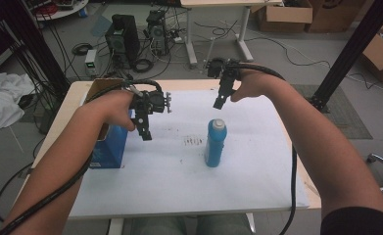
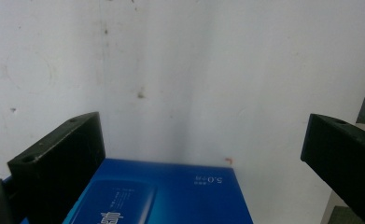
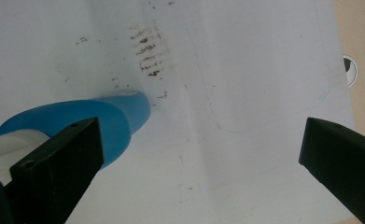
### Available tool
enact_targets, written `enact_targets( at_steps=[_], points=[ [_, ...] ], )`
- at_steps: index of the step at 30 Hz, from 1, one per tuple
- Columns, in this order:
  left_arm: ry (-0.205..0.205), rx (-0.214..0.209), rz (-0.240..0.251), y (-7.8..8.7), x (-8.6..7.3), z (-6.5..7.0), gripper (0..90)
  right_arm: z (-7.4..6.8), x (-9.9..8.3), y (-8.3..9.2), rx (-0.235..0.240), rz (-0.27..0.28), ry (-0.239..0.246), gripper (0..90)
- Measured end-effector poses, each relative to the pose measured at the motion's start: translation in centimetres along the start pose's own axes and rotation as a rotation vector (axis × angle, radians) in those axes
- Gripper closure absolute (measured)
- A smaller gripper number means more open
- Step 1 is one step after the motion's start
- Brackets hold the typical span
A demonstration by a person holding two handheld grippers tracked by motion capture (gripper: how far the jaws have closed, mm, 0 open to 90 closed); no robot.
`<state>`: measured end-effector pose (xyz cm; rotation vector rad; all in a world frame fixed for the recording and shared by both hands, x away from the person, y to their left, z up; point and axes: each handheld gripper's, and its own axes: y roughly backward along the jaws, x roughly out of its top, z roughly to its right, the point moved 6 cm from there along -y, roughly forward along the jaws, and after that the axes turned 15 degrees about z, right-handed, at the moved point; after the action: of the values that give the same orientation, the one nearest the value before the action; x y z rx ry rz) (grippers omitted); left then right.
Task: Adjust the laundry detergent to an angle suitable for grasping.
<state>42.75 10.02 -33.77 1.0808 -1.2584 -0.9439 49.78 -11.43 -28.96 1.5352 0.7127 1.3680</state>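
A blue bottle (image 1: 215,143) with a white cap stands upright near the middle of the white sheet (image 1: 189,191). A blue box (image 1: 109,147) with an open brown flap stands at the sheet's left edge. My left gripper (image 1: 146,135) hangs just right of the box, pointing down, jaws wide apart and empty; its own view looks down on the blue box (image 2: 171,196) between the jaws (image 2: 203,154). My right gripper (image 1: 219,103) hovers above and behind the bottle, open and empty. The right gripper view has the blue bottle (image 3: 91,121) behind its left jaw.
Dark smudges (image 1: 193,142) mark the sheet between box and bottle. The wooden table (image 1: 314,196) ends close on all sides. Beyond it lie cables, computer towers (image 1: 122,36), another table's legs and cardboard boxes (image 1: 284,14). A black frame post (image 1: 355,44) slants at the right.
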Motion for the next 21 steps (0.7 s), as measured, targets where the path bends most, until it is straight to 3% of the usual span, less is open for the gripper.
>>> enact_targets(
  at_steps=[5,21],
  points=[
    [0.009,0.016,-0.021,0.26,-0.45,-0.21,0.2,0.18,-0.12,-0.10,-0.001,-0.011,-0.002,0.0],
    [-0.007,0.012,-0.007,0.41,0.17,-0.36,0.1,0.62,-0.57,0.16,-0.007,-0.003,-0.013,0.0]
  ],
)
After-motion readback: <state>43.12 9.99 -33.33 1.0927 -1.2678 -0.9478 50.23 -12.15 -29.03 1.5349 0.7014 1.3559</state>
